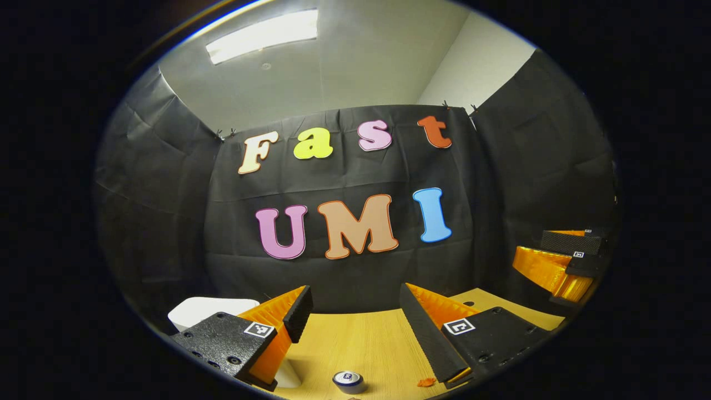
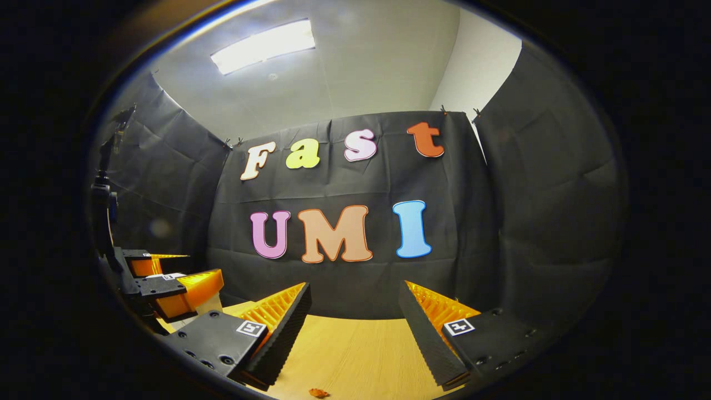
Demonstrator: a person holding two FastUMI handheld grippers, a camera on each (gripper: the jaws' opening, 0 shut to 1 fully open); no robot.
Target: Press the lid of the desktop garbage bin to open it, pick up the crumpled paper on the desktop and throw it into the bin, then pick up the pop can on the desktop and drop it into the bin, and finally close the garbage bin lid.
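I am holding the left gripper [image 1: 355, 328] wide open and empty above the wooden desktop [image 1: 361, 344]. The pop can [image 1: 348, 381] is standing upright, top facing up, just below between its fingers. The white bin [image 1: 205, 311] is sitting behind my left finger, its inside hidden. A small orange scrap [image 1: 426, 382] is lying nearby. My right gripper [image 2: 355, 328] is also gaping wide, holding nothing.

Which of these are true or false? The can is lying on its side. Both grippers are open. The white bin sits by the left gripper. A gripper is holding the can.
1. False: the pop can stands upright on the table.
2. True: left gripper and right gripper are open.
3. True: the white bin sits beside the left gripper.
4. False: the can stands free, nothing grips it.
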